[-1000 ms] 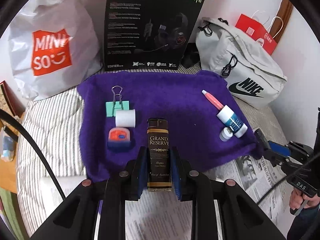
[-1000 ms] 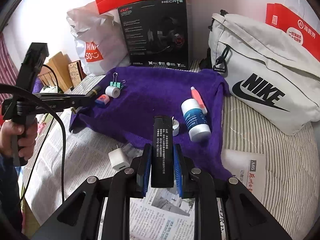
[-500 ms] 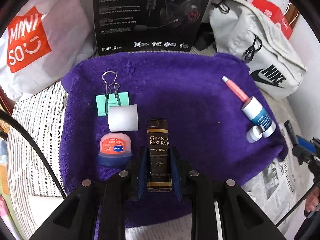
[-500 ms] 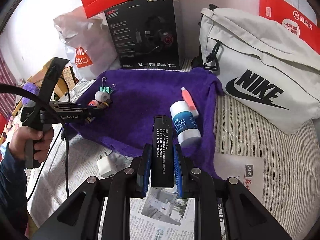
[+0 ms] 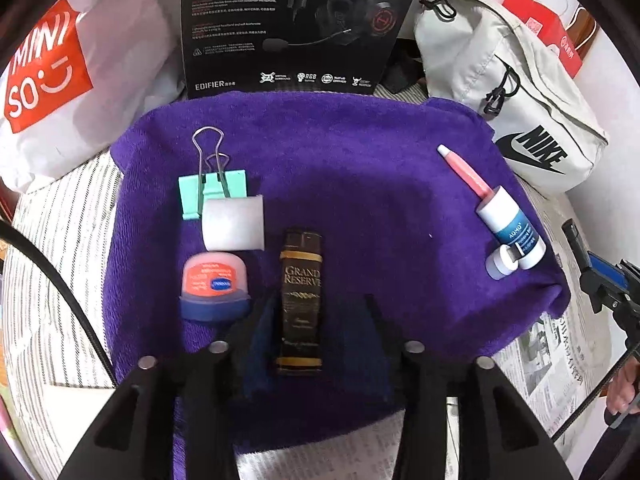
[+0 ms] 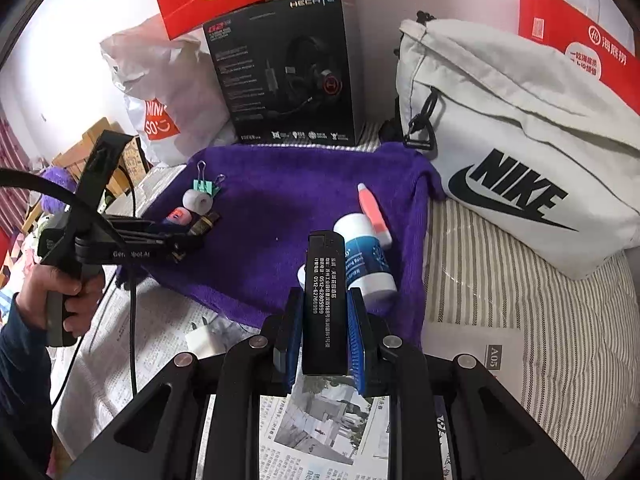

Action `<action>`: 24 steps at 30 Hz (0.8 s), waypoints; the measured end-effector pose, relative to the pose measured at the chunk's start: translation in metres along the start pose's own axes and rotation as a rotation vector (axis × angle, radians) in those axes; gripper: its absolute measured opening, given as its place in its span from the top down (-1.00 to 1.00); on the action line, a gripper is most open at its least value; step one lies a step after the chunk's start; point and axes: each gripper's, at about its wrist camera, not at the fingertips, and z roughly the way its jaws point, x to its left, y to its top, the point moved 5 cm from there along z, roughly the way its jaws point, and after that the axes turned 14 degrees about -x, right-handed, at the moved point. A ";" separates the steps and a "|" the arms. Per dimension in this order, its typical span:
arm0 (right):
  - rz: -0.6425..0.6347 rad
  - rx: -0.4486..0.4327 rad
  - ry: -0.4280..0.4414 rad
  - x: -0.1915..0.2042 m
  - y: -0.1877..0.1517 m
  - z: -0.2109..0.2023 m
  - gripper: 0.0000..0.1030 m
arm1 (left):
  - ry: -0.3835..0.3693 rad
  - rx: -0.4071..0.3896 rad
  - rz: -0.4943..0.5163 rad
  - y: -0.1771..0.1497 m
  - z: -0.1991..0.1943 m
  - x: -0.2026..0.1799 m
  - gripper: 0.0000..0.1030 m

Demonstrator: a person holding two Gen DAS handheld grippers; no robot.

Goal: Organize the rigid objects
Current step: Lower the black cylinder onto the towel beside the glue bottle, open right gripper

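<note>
A dark "Grand Reserve" lighter [image 5: 301,300] lies on the purple towel [image 5: 360,184] between the pads of my left gripper [image 5: 318,312]. Its jaws are opening, and both pads stand clear of the lighter. Left of the lighter sit a small orange jar with a blue lid [image 5: 215,288], a white roll [image 5: 233,222] and a mint binder clip [image 5: 212,192]. A white-and-blue bottle with a pink tip [image 5: 508,228] and a small white cap [image 5: 498,265] lie at the towel's right edge. My right gripper [image 6: 324,312] is shut on a black lighter [image 6: 323,288], held above the towel's near edge.
Behind the towel stand a black headset box [image 6: 288,72], a white Miniso bag [image 5: 52,80] and a grey Nike bag [image 6: 520,160]. Newspaper [image 6: 320,432] covers the striped bedding in front, with a white charger [image 6: 204,340] on it. A person's hand [image 6: 76,292] holds the left gripper's handle.
My left gripper came down toward the towel with the Grand Reserve lighter, set it down beside the orange jar, and its pads have now parted from it. The right gripper keeps its black lighter.
</note>
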 end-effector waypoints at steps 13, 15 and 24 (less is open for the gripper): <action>-0.008 -0.005 0.033 0.011 0.005 0.007 0.58 | 0.045 -0.085 0.025 -0.017 -0.075 -0.004 -0.10; -0.024 -0.008 0.030 0.013 0.011 0.012 0.58 | 0.065 -0.086 0.049 -0.027 -0.083 -0.005 -0.11; -0.064 0.009 0.019 0.017 0.041 0.065 0.58 | 0.040 -0.035 0.008 -0.068 -0.078 0.000 -0.11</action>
